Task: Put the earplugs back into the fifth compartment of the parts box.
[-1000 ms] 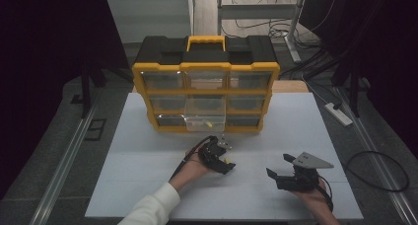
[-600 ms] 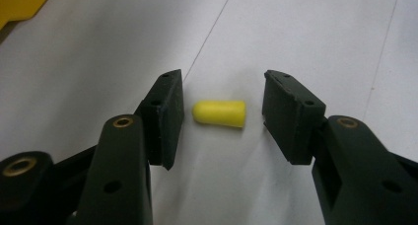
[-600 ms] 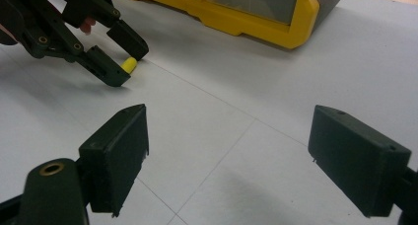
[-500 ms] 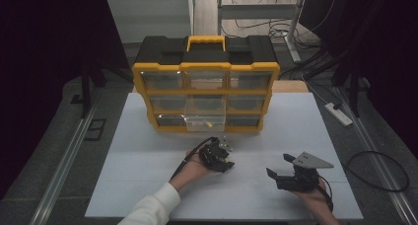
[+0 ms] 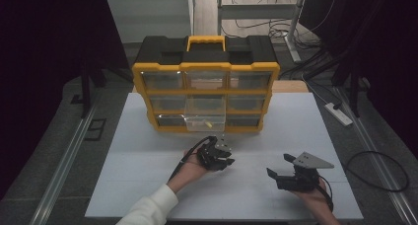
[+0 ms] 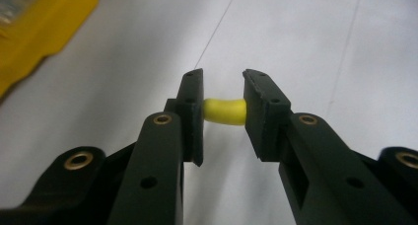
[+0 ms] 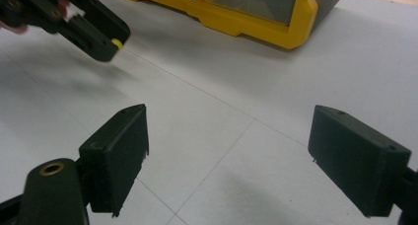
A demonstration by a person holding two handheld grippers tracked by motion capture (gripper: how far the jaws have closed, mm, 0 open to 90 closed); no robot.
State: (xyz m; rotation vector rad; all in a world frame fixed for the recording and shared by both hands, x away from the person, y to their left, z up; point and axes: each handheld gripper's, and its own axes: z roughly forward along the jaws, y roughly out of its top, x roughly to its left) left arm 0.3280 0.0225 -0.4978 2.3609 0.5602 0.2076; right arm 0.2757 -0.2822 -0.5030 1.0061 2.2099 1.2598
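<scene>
**Left claw pinches a small yellow piece; right claw idle and open**

High view: we see a white table (image 5: pixel 148 185) with a yellow and black drawer cabinet (image 5: pixel 205 84) standing at its far side. One clear drawer (image 5: pixel 204 117) in the middle column of the cabinet is pulled out, and something small and yellow lies inside it; we cannot tell what. The left gripper (image 5: pixel 223 155) sits just in front of that drawer, low over the table, held by a hand in a white sleeve (image 5: pixel 150 209). The right gripper (image 5: pixel 278 169) is well apart, nearer the right front of the table, with its grey plate on top. The yellow piece is too small to make out here.

Left gripper view: we see the yellow piece (image 6: pixel 225 111), short and rounded, between the two black jaws near their tips. The jaws have just been closing, and both pads press on its ends, so the gap is narrow, only as wide as the piece. White table lies behind, and a corner of the cabinet sits at top left.

Right gripper view: we see its own jaws standing wide apart with bare table between them. Farther off at top left, the left gripper shows with the yellow piece at its tip, close above the table. The cabinet base runs along the top.
</scene>
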